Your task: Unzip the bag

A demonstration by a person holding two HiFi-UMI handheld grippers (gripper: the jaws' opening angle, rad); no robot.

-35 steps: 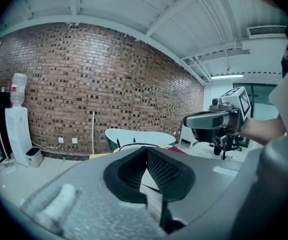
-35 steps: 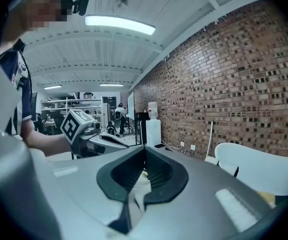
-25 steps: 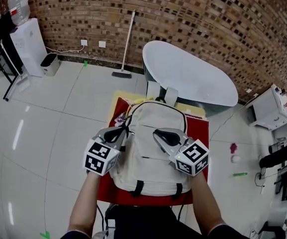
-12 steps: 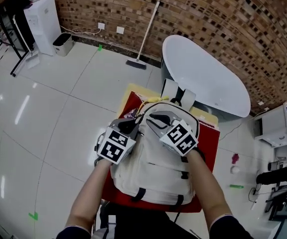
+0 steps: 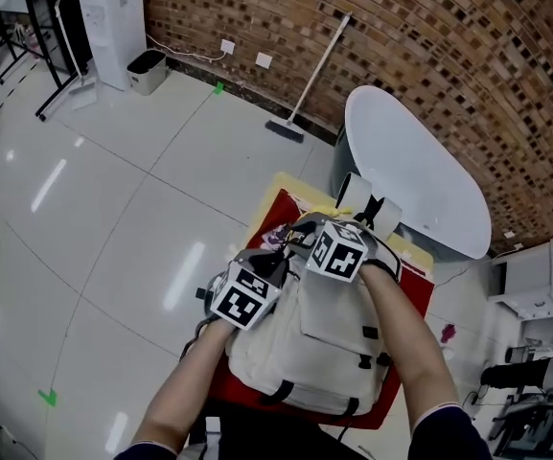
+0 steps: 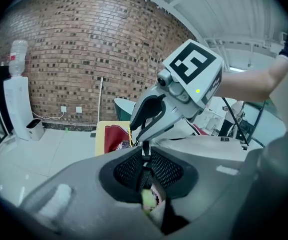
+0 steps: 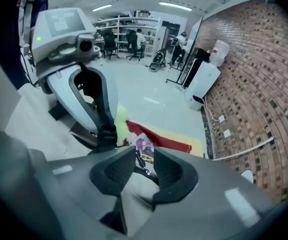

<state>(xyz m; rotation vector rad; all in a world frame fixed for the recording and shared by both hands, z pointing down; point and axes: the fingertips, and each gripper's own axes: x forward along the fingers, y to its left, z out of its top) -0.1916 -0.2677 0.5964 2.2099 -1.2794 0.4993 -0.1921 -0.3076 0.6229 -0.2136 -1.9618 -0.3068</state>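
Observation:
A cream backpack point(image 5: 326, 348) lies flat on a red mat point(image 5: 420, 300). Both grippers are at its top end. My left gripper point(image 5: 272, 263) sits at the top left corner. Its jaws are opening, and a thin black strap point(image 6: 144, 170) runs loosely through the narrow gap between them. My right gripper point(image 5: 301, 230) is above the top edge. Its jaws are also opening and stand wide over cream fabric, with a small black zip cord point(image 7: 143, 163) between them that the pads do not touch. In the left gripper view the right gripper point(image 6: 148, 115) points down just ahead of the left jaws.
A white tub point(image 5: 420, 175) stands just beyond the mat. A broom point(image 5: 307, 89) leans on the brick wall, and a water dispenser point(image 5: 113, 12) stands far left. Desks and gear point(image 5: 535, 305) crowd the right side. Shiny tiled floor point(image 5: 113, 238) spreads to the left.
Both grippers have moved from the middle of the backpack to its top end. The right one has crossed inward toward the left one, and its jaws have spread.

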